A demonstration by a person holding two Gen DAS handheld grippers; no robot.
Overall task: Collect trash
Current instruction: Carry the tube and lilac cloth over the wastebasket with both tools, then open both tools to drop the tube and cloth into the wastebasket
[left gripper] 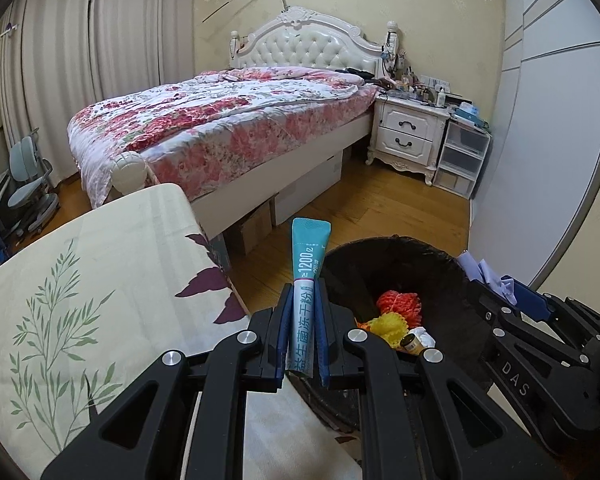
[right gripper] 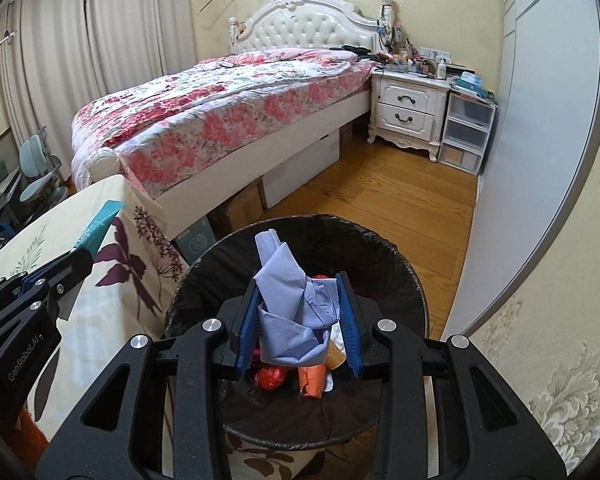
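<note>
Right wrist view: right gripper (right gripper: 298, 316) clamped on a crumpled lilac paper (right gripper: 290, 320), hanging directly over the black-lined bin (right gripper: 396, 264) — not yet dropped. Already inside: red and orange scraps, a small jar. Left wrist view: left gripper (left gripper: 303, 320) pinched tight on a teal-and-white sachet (left gripper: 306, 280), held upright beside the bin's rim, between the flowered tabletop (left gripper: 100, 280) and the bin — short of the opening. Judged well along: both pieces lifted, only release into the bin left; no other trash visible on the tabletop.
</note>
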